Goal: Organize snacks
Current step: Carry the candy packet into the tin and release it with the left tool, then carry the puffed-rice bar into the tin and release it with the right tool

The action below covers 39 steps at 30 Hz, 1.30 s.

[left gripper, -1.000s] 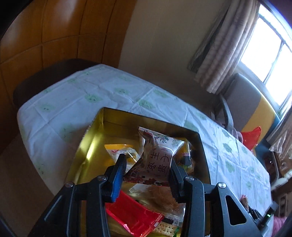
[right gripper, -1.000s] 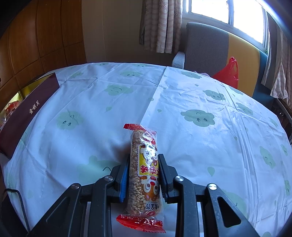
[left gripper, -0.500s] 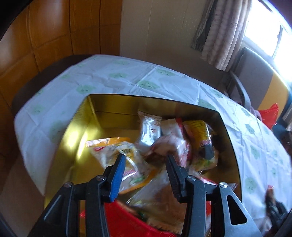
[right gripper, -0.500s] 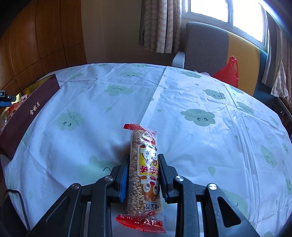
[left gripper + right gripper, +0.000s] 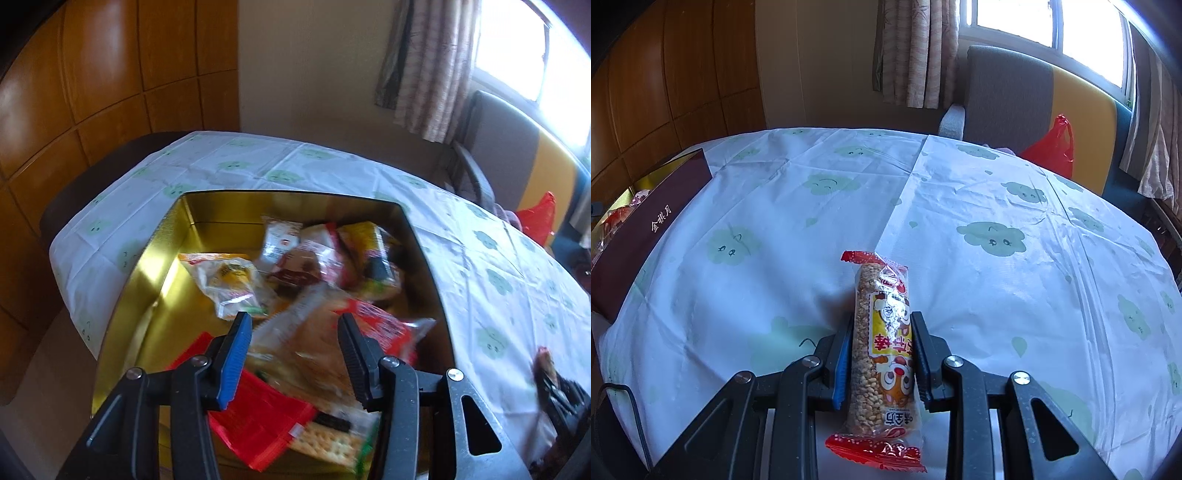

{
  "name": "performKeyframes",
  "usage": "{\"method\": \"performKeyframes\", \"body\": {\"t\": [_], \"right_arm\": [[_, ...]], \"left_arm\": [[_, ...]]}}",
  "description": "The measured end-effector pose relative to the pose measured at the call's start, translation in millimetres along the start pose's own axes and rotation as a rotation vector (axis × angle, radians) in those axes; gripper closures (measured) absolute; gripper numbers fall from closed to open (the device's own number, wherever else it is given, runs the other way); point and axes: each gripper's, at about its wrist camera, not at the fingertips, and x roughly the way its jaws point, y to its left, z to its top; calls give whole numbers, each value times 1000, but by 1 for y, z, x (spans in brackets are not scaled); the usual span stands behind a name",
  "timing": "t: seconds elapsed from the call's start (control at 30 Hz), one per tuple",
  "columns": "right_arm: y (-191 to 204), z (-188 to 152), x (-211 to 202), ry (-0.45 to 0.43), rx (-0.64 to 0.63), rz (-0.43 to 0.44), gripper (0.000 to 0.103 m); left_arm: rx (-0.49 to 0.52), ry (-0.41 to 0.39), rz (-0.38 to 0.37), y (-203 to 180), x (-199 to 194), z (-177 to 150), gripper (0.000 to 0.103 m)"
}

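Two grippers: left gripper [image 5: 295,328] over the gold tin [image 5: 155,266] (snack-filled), fingers apart and opening, nothing between them. Right gripper [image 5: 882,332] fingers clamped on the grain bar [image 5: 882,347] above the worktop [image 5: 997,295].

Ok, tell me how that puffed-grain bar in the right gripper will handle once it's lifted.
The puffed-grain bar probably stays stiff: it spans the right gripper without sagging. Likely light, being puffed grain. The glossy wrapper may slip, and hard squeezing could crumble it.
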Motion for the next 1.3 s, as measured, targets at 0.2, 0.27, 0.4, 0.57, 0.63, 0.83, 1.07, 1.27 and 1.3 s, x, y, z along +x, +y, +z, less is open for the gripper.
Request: {"method": "performKeyframes", "body": {"t": [0.2,0.27,0.4,0.57,0.63,0.83,1.07,1.27,1.3], "right_arm": [[2,0,0,1,-5,-8,74],[1,0,0,1,-7,-9,74],[2,0,1,1,-12,-16,74],[4,0,1,2,-19,-27,74],[4,0,0,3,-21,-29,74],[5,0,1,3,-28,-37,74],[7,0,1,13,-29,-55,74],[7,12,1,85,10,-47,75],[8,16,-1,93,29,-22,75]], "left_arm": [[31,-6,-24,-12,-14,-10,53],[32,-6,-27,-13,-16,-12,53],[28,-1,-34,-12,-19,-17,53],[18,1,-31,-6,-21,-21,54],[18,-2,-27,-4,-21,-23,54],[-5,-4,-11,7,-20,-27,54],[-26,-18,19,16,-21,-28,54],[-54,-23,44,30,-21,-28,54],[-65,-27,51,34,-21,-27,54]]}}
